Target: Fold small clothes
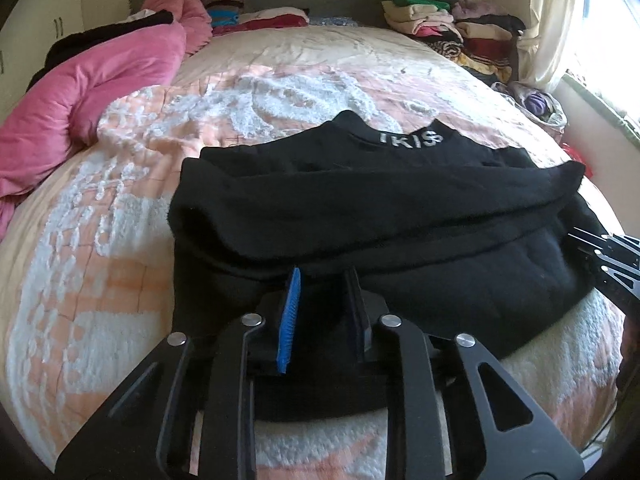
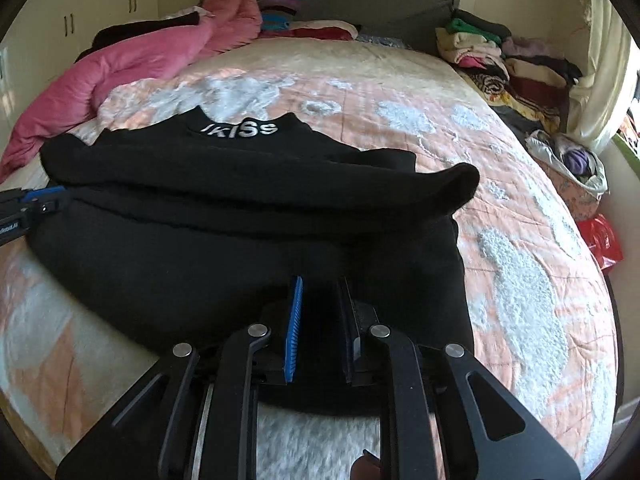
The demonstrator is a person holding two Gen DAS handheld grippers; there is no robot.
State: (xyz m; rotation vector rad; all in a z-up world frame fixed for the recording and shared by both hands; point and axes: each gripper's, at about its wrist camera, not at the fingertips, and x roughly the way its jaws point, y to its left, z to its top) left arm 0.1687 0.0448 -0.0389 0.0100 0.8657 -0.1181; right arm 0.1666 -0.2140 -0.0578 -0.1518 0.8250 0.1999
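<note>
The bed (image 1: 280,80) carries a black sweater (image 1: 380,208), partly folded, sleeves laid across the body, collar facing away; the left hand-held gripper (image 1: 320,292) and right hand-held gripper (image 2: 320,300) each pinch its near hem narrowly, one toward each corner, probably to lift that edge toward the collar; only the right view reads the whole collar lettering (image 2: 240,130) and shows a red bag (image 2: 600,240).

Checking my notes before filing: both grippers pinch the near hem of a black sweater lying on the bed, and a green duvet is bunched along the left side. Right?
Not quite: the duvet is pink, as the left wrist view shows. The rest holds: left gripper and right gripper pinch the near hem of the black sweater on the bed.
</note>
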